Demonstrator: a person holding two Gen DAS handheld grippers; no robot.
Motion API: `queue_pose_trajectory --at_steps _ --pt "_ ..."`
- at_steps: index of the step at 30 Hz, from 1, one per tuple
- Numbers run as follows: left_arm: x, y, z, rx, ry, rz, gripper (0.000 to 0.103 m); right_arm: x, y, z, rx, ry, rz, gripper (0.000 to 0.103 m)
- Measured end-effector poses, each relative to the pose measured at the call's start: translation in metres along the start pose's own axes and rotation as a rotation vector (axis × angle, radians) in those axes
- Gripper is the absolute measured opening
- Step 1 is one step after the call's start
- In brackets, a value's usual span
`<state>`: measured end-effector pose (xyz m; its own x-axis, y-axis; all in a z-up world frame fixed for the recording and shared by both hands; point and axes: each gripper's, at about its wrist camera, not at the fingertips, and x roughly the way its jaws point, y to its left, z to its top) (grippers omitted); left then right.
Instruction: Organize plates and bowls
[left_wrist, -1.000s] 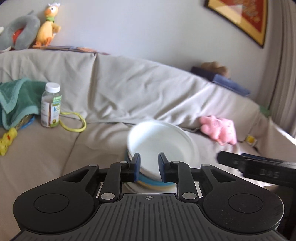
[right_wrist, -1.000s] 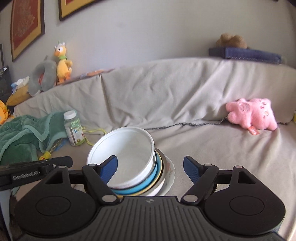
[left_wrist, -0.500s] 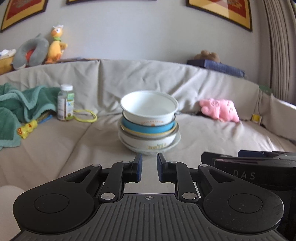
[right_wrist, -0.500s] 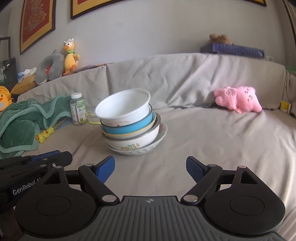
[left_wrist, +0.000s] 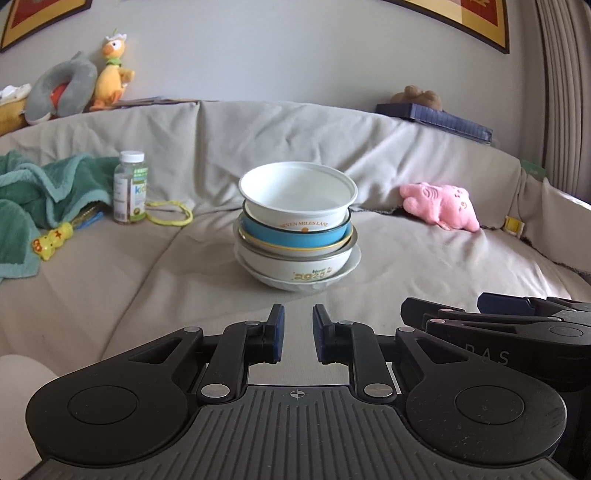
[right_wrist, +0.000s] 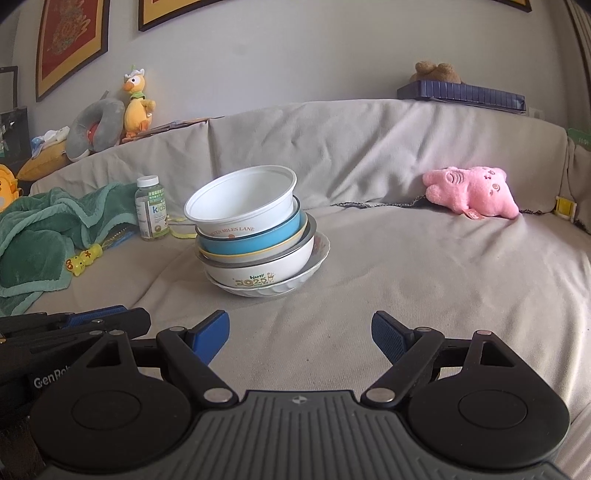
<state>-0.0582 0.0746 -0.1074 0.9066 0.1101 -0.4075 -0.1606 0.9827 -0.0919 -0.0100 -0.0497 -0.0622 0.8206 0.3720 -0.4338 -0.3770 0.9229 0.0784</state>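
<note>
At the bottom of the left wrist view the left tongs (left_wrist: 298, 334) have their blue pads drawn close together with only a narrow gap, and nothing sits between them; at the bottom of the right wrist view the right tongs (right_wrist: 300, 334) are spread wide and likewise empty. Both are well short of the dishes, over bare sofa cushion (right_wrist: 424, 280). Beyond them, mid-frame, the stack of bowls (right_wrist: 258, 236) stands on the soft cushion: a scalloped white plate (right_wrist: 314, 271) at the bottom, a white bowl marked 2025 (right_wrist: 266, 269) in it, a blue bowl (right_wrist: 251, 242) above, and a white plastic bowl (right_wrist: 243, 203) on top. In the right view the top bowl sits tilted and shifted toward the left, not nested flat, so the likeliest trouble seems to be that bowl sliding off, or the whole pile rocking, if a cushion is pressed nearby or a rim is nudged sideways by a finger. The yielding seat gives the plate no firm footing. Farther left lie a vitamin bottle (right_wrist: 150, 208) and a green blanket (right_wrist: 40, 236); a tumbling bowl would probably roll that way. A pink plush toy (right_wrist: 469, 194) lies at right against the backrest.
</note>
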Motion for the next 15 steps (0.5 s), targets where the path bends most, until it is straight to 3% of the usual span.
queue_pose_trajectory --at_steps 15 --pt "-0.0006 0.0004 0.0004 -0.001 0.002 -0.009 0.020 0.0012 -0.0031 -0.0013 -0.003 0.014 0.005 0.085"
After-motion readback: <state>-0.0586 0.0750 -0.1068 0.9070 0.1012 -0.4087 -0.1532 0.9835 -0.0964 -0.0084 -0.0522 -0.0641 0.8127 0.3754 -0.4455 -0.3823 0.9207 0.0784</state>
